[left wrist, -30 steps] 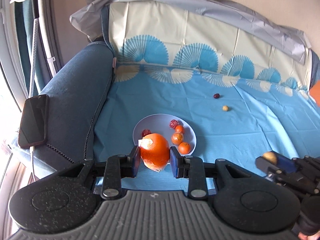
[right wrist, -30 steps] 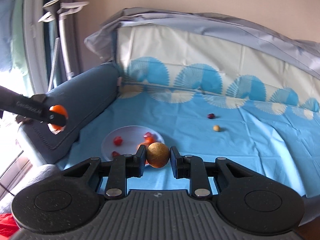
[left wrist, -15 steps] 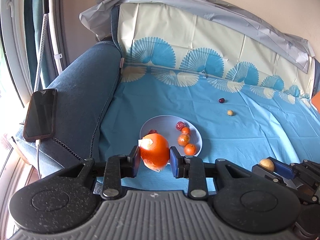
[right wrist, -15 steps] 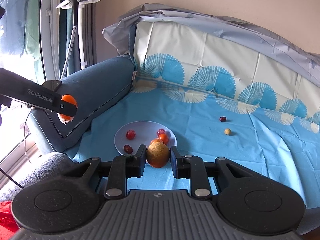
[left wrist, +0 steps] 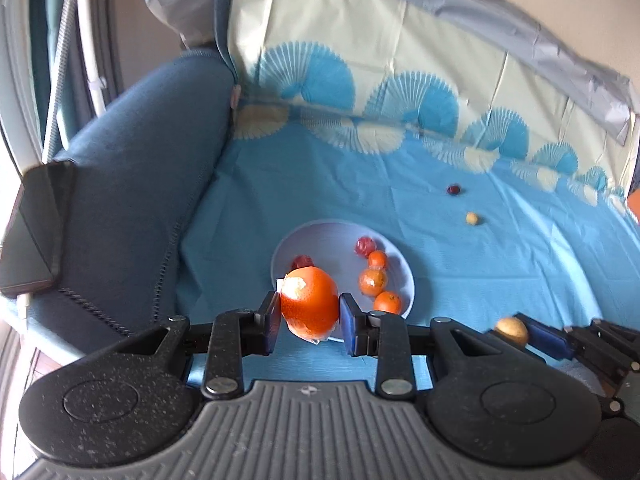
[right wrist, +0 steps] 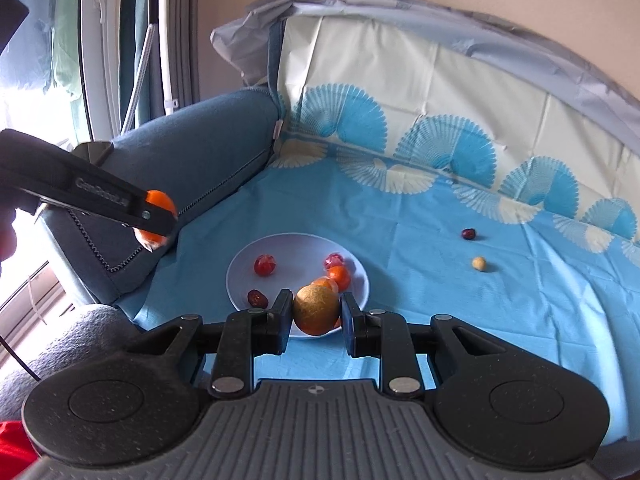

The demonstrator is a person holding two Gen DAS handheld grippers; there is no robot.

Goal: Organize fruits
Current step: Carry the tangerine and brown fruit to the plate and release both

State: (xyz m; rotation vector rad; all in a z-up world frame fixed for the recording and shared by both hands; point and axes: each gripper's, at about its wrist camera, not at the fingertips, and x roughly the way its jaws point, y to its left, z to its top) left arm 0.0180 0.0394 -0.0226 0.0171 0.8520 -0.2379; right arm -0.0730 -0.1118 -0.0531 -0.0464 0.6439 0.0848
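My left gripper (left wrist: 309, 316) is shut on a large orange (left wrist: 309, 306) with a patch of torn peel, held over the near rim of a pale blue plate (left wrist: 320, 240). A round tan fruit (right wrist: 315, 309) is clamped in my right gripper (right wrist: 315, 318), just above the plate's (right wrist: 296, 252) near edge. On the plate lie small oranges (left wrist: 373, 280) and red fruits (right wrist: 265, 265). Each gripper shows in the other's view: the right gripper (left wrist: 516, 330) low on the right, the left gripper (right wrist: 158, 216) at the left. A dark red fruit (right wrist: 468, 234) and a small yellow fruit (right wrist: 478, 263) lie loose on the blue cloth.
A blue patterned cloth (left wrist: 400, 200) covers the sofa seat and back. The dark blue armrest (left wrist: 132, 184) rises left of the plate, with a black phone (left wrist: 32, 232) on it. A white stand (right wrist: 164, 40) and a window are at far left.
Both grippers moved forward and down towards the plate, which now looks larger and nearer. Their grips on the orange and the tan fruit are unchanged.
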